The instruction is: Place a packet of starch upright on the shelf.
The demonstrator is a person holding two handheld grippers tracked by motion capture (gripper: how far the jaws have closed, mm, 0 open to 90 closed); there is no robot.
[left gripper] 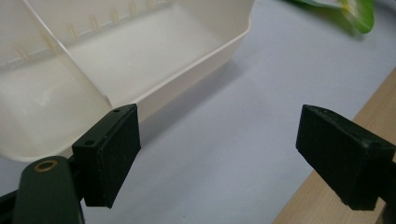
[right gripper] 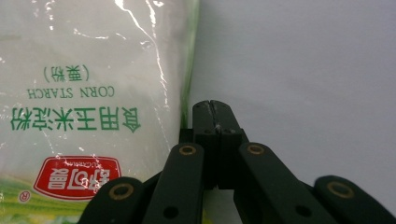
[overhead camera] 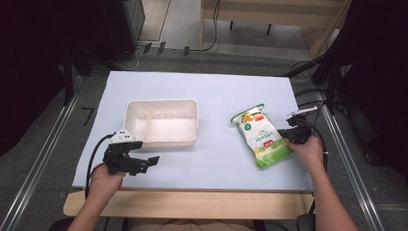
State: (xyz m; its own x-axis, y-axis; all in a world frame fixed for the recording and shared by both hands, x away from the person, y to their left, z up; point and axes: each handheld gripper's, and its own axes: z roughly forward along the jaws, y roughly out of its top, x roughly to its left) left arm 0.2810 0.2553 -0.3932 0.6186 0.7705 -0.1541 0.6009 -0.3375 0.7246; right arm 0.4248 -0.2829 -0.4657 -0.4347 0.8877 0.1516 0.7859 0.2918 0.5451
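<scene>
White sheet [overhead camera: 216, 91] covers most of the table [overhead camera: 192, 204] in front of me, with a strip of bare wood along my near edge. On the sheet's left half sits the tray [overhead camera: 161, 139] — a cream, two-compartment box, both sections bare, its long side facing me. Well apart from it, on the right half, lies the bag [overhead camera: 262, 137] of corn starch, flat on its back, slanted, its green bottom seam toward me and its printed top toward the far edge.

My left gripper [overhead camera: 139, 162] hovers just by the tray's near left corner, jaws spread wide with nothing between them; in the left gripper view [left gripper: 219, 158] one pad stands close against the tray's [left gripper: 140, 46] wall and the other over the wood edge.

My right gripper [overhead camera: 288, 135] is at the bag's right edge, low over the sheet. In the right gripper view [right gripper: 215, 116] its jaws are clenched flat together, pads touching, nothing pinched — the tips lie just beside the bag's [right gripper: 93, 70] side seam, not on it.
</scene>
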